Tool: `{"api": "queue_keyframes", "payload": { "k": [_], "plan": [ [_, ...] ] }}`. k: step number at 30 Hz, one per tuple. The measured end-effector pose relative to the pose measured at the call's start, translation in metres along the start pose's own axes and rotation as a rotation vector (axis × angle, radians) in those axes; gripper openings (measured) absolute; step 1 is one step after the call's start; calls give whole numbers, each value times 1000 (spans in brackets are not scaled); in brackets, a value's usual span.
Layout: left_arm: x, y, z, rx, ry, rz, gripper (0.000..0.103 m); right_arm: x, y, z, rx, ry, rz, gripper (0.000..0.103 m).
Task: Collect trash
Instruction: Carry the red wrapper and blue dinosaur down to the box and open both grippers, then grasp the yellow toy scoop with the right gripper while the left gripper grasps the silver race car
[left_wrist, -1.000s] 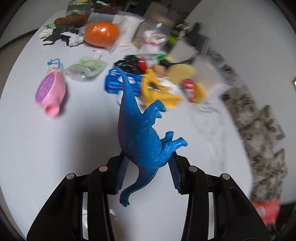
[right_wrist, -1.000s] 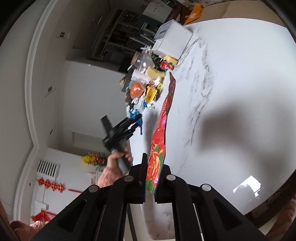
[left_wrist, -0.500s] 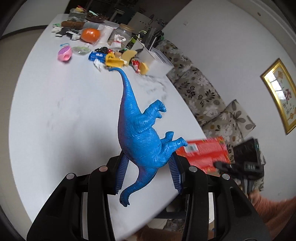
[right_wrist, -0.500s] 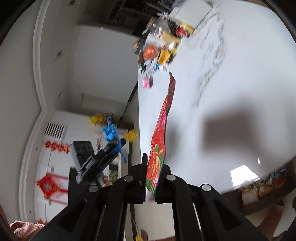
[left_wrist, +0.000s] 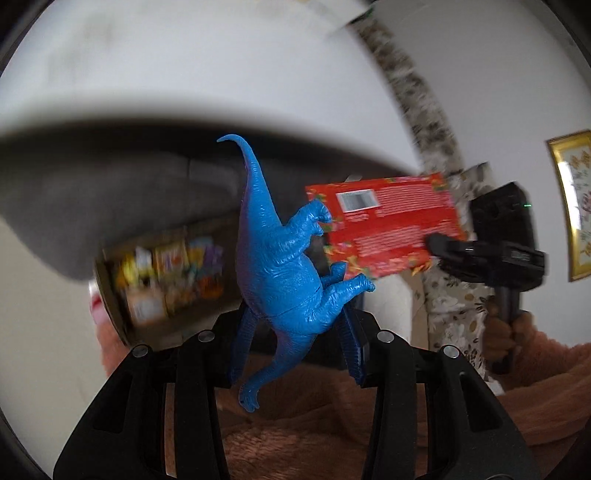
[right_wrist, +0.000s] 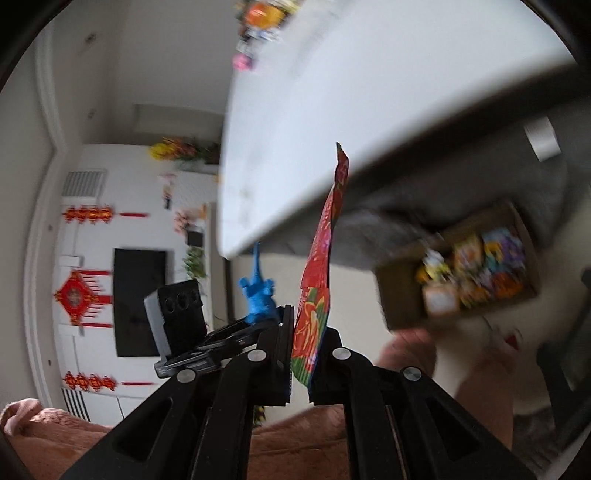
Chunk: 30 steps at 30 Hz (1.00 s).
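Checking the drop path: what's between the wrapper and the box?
Nothing: in the right wrist view, only blurred grey floor separates the wrapper from the box.

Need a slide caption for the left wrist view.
Left gripper carrying blue toy dinosaur beside red wrapper, cardboard box below.

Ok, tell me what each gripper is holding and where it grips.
The left gripper clamps the blue toy dinosaur around its belly. The right gripper pinches the red snack wrapper at its lower end.

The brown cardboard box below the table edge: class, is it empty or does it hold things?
It holds things. The brown cardboard box shows colourful packets inside, blurred in both views.
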<state>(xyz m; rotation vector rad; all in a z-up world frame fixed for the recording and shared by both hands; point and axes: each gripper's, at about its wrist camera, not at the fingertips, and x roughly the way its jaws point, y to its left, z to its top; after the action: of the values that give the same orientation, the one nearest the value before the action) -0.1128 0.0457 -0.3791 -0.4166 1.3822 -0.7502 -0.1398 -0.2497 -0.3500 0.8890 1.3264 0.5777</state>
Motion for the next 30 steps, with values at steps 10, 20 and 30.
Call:
{"api": "queue_keyframes", "payload": {
  "k": [10, 20, 30],
  "plan": [
    [198, 131, -21, -202, 118, 352, 42, 132, -180, 6, 104, 106, -293, 8],
    [222, 171, -31, -343, 221, 557, 84, 182, -225, 35, 46, 176, -645, 77],
    [34, 22, -1, -144, 4, 625, 85, 53, 12, 21, -383, -31, -464, 82]
  ]
}}
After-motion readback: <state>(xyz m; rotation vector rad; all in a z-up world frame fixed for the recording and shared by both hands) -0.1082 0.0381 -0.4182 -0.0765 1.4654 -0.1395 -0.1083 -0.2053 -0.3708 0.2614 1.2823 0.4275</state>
